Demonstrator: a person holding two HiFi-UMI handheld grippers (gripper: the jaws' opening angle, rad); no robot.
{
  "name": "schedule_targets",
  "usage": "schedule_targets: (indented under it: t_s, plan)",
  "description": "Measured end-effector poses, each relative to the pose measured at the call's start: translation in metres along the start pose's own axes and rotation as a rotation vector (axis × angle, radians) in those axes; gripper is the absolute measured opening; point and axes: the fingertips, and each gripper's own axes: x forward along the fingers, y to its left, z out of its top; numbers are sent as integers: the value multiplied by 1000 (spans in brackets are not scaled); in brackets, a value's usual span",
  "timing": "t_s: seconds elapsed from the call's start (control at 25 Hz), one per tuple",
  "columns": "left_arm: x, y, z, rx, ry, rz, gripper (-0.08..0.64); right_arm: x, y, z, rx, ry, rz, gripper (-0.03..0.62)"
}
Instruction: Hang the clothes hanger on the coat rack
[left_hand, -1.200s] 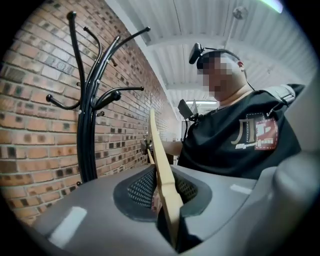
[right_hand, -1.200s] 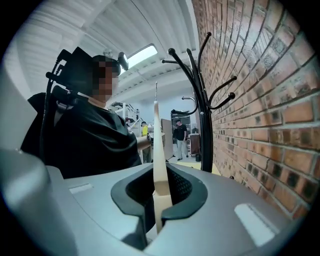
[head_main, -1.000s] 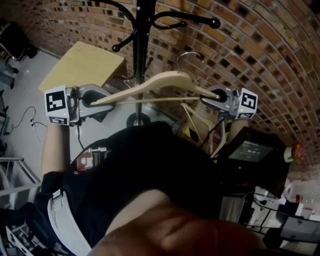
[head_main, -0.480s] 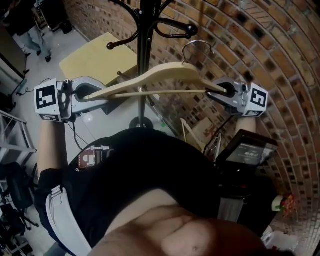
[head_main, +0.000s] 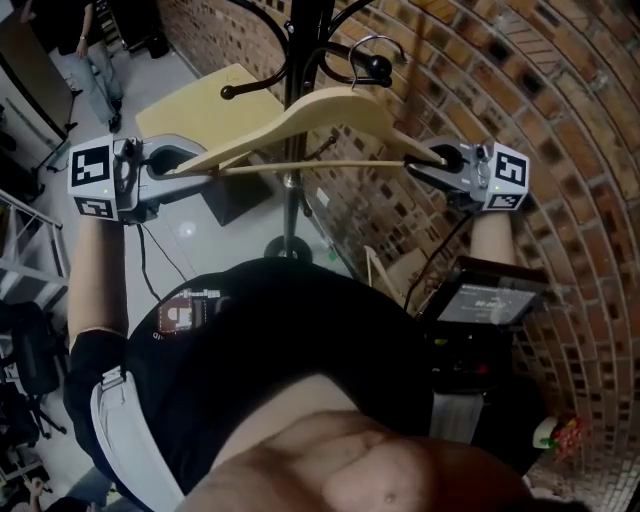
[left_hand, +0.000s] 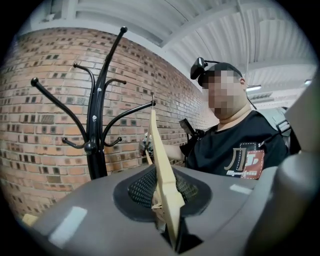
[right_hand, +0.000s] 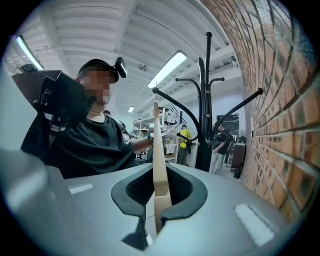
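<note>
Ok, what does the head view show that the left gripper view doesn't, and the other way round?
Head view only: the left gripper and right gripper each clamped on one end of the wooden hanger, its metal hook close to a rack arm, the rack's round base, and a yellow table.
Left gripper view only: the coat rack up to its top and upper arms, the ceiling, and the person's cap with its camera.
Both: the hanger, the rack's pole and the brick wall.
</note>
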Motion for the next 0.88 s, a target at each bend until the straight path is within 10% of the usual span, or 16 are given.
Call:
schedule_targets:
  t_s: [0.88]
  plan:
    - [-8, 63, -93, -310, -48, 48, 49, 39, -62, -91, 273, 2, 43, 54]
